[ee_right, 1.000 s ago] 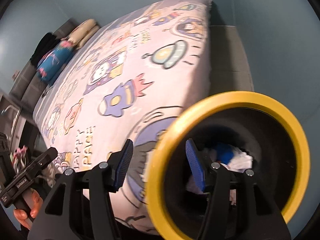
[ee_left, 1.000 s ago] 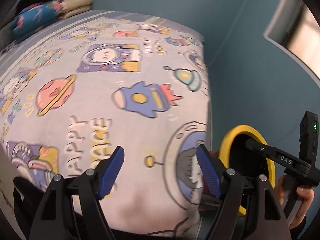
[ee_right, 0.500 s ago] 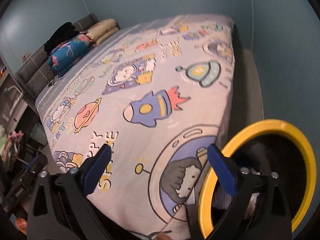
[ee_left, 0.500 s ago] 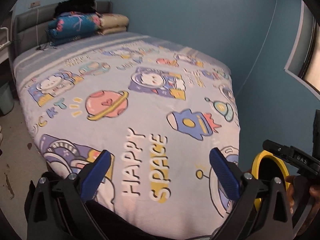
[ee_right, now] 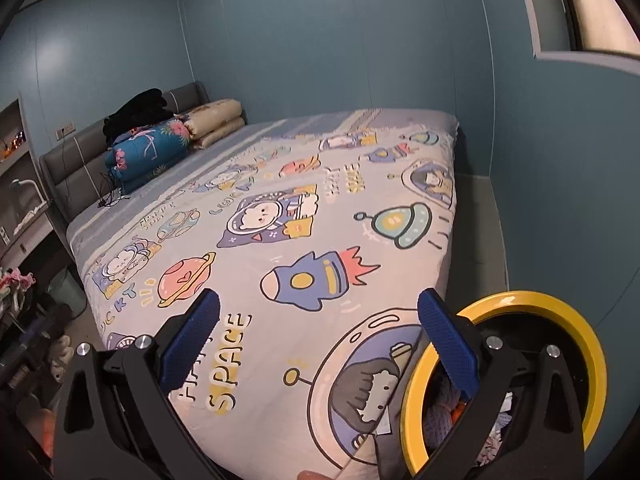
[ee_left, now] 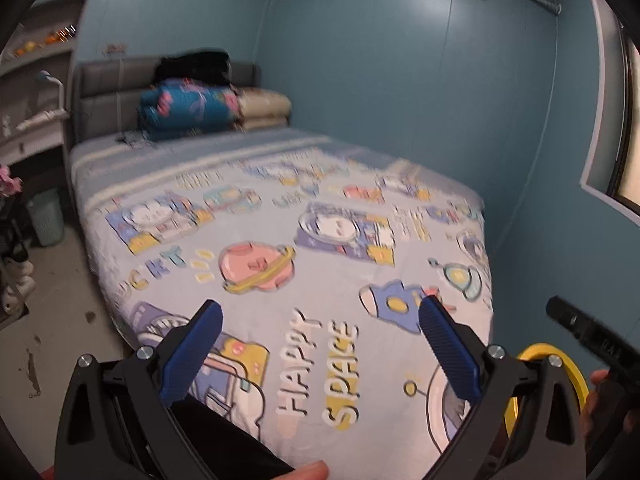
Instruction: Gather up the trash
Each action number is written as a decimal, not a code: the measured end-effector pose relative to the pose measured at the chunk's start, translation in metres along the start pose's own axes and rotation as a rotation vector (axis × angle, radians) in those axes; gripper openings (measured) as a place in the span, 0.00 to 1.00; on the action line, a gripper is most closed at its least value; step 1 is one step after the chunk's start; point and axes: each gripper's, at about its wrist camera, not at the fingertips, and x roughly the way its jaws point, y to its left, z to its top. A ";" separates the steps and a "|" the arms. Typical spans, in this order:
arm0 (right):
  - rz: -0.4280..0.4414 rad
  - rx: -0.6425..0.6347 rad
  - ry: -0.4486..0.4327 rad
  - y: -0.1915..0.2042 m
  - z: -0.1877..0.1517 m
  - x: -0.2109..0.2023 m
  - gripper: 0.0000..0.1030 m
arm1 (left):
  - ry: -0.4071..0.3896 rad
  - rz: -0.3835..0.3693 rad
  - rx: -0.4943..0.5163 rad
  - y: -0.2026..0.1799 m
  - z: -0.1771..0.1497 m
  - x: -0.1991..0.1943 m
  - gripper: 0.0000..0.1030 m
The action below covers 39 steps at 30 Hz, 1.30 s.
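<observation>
A black bin with a yellow rim (ee_right: 520,300) stands on the floor at the near right corner of the bed, with crumpled trash (ee_right: 444,404) inside it. Above the bed's foot my right gripper (ee_right: 319,300) is open, its blue pads wide apart and nothing between them; its right finger overlaps the bin's mouth. My left gripper (ee_left: 320,308) is also open and holds nothing over the bed's near end. In the left wrist view the bin's rim (ee_left: 536,350) shows low right, next to the right gripper's black body (ee_left: 580,328) held by a hand (ee_left: 596,380). I see no loose trash on the bed.
The bed (ee_right: 280,240) has a space-cartoon sheet. A folded blue quilt (ee_left: 188,108), beige pillows (ee_left: 264,110) and black clothes lie against the grey headboard. Shelves (ee_left: 32,92) and a green basket (ee_left: 46,216) stand on the left. Blue walls close in behind and to the right.
Both grippers have opened wide and lifted back from the bin. The views have swung up from the bin and the bed's corner to take in the whole bed.
</observation>
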 end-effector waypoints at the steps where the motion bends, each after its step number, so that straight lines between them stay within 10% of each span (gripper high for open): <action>1: -0.007 -0.011 -0.010 0.003 -0.001 -0.003 0.92 | -0.020 0.007 0.007 -0.002 0.001 -0.007 0.92; 15: -0.119 -0.019 -0.174 0.016 -0.018 -0.041 0.92 | -0.094 0.034 0.063 -0.023 -0.009 -0.059 0.92; 39: -0.109 0.008 -0.138 0.015 -0.032 -0.036 0.92 | -0.123 0.026 0.059 -0.022 -0.020 -0.069 0.92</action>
